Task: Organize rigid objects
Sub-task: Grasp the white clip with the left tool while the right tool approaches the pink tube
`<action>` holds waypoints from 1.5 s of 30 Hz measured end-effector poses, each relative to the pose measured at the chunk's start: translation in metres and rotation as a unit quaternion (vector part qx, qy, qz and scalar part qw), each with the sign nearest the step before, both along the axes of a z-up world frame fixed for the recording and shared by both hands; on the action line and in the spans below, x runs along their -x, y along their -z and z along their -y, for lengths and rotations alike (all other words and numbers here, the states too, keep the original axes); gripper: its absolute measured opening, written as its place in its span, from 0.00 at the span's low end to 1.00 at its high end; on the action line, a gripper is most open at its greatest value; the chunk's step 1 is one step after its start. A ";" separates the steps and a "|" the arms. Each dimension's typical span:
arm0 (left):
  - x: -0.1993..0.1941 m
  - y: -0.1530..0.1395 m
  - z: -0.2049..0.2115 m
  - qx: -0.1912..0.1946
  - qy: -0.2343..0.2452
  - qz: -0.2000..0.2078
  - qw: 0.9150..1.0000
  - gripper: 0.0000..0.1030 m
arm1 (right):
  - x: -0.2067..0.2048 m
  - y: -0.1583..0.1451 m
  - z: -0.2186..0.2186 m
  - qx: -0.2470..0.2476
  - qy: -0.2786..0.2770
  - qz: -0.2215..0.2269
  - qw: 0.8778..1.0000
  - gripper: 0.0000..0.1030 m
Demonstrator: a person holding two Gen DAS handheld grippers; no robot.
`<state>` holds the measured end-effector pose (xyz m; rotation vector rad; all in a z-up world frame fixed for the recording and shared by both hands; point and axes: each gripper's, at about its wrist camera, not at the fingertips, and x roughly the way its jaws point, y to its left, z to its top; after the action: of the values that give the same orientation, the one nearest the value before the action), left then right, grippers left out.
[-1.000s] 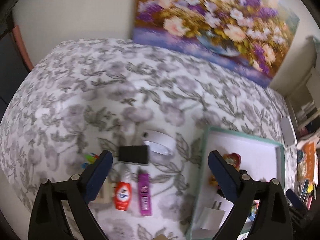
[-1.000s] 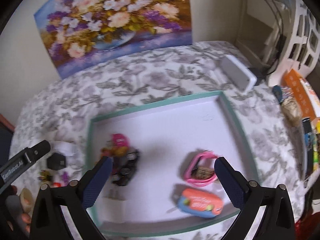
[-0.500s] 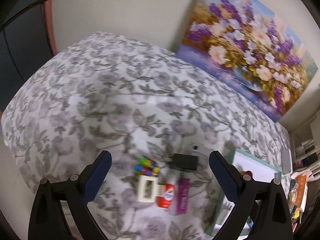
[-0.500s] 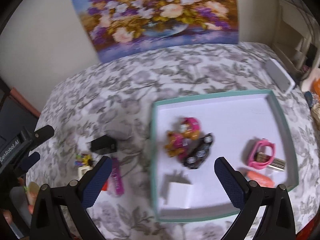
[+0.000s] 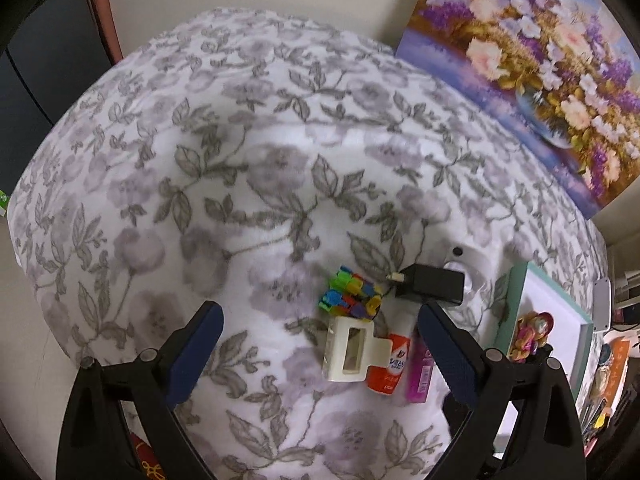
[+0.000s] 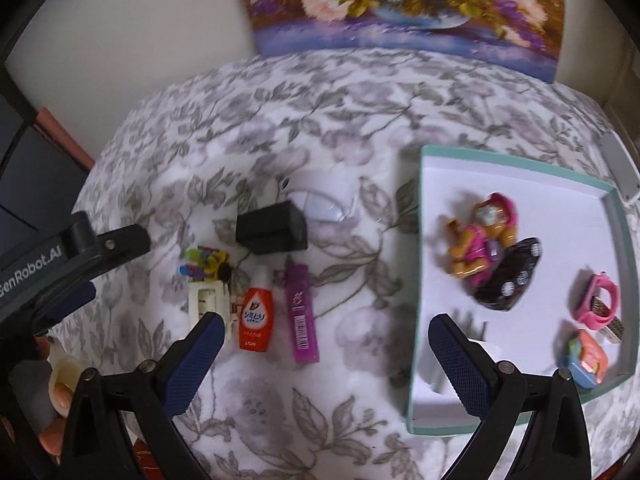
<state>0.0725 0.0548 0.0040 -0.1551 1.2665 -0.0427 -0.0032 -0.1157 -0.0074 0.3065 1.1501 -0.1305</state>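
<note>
On the floral cloth lie a black adapter point(image 6: 272, 227), a white mouse point(image 6: 320, 204), a multicoloured block toy point(image 6: 204, 266), a cream clip point(image 6: 208, 300), a red bottle point(image 6: 256, 318) and a purple lighter point(image 6: 301, 322). The same cluster shows in the left wrist view: adapter point(image 5: 432, 288), block toy point(image 5: 352, 293), clip point(image 5: 350, 350), bottle point(image 5: 394, 364), lighter point(image 5: 420, 372). The teal-rimmed white tray point(image 6: 416, 280) holds a pink figure point(image 6: 478, 244), a black car point(image 6: 508, 276), a pink watch point(image 6: 598, 300), an orange-blue item point(image 6: 586, 364) and a white charger. My right gripper point(image 6: 326, 360) is open above the lighter. My left gripper point(image 5: 320, 344) is open around the clip.
A flower painting point(image 6: 404, 4) leans on the back wall. A white flat device point(image 6: 622, 168) lies beyond the tray. Dark furniture point(image 5: 44, 64) stands at the left. Shelves and clutter point(image 5: 612, 376) stand at the right edge in the left wrist view.
Both grippers have swung left. The loose cluster now sits between the fingers of each, and the tray has shifted to the right of both views.
</note>
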 end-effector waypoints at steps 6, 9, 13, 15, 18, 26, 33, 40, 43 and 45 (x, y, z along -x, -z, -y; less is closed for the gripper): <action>-0.002 0.015 0.001 0.015 -0.002 -0.029 0.999 0.95 | -0.006 0.018 -0.009 0.012 -0.012 -0.020 1.000 0.84; -0.003 0.024 0.004 0.022 -0.001 -0.046 0.999 0.95 | -0.009 0.027 -0.010 0.015 -0.013 -0.032 0.999 0.76; -0.004 0.035 0.015 0.004 0.016 -0.058 0.998 0.95 | -0.012 0.037 -0.012 0.020 -0.018 -0.045 0.999 0.68; -0.004 0.039 0.019 0.000 0.024 -0.064 0.998 0.95 | -0.014 0.040 -0.014 0.025 -0.021 -0.048 0.998 0.66; -0.005 0.044 0.026 -0.011 0.037 -0.066 0.997 0.94 | -0.017 0.046 -0.017 0.028 -0.024 -0.052 0.998 0.63; -0.005 0.056 0.034 -0.028 0.053 -0.080 0.995 0.88 | -0.024 0.059 -0.021 0.042 -0.024 -0.069 0.996 0.59; -0.006 0.071 0.042 -0.017 0.053 -0.099 0.993 0.69 | -0.027 0.063 -0.028 0.066 -0.030 -0.065 0.995 0.58; -0.005 0.079 0.040 0.000 0.049 -0.101 0.994 0.50 | -0.029 0.066 -0.031 0.076 -0.030 -0.058 0.995 0.52; -0.005 0.078 0.039 0.000 0.046 -0.097 0.994 0.50 | -0.029 0.063 -0.030 0.078 -0.034 -0.051 0.995 0.46; -0.004 0.076 0.038 -0.001 0.044 -0.094 0.995 0.50 | -0.029 0.063 -0.031 0.081 -0.038 -0.049 0.995 0.44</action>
<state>0.0769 0.0171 -0.0718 -0.1038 1.4611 -0.1047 0.0261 -0.0842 -0.0705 0.1137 1.2393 -0.1734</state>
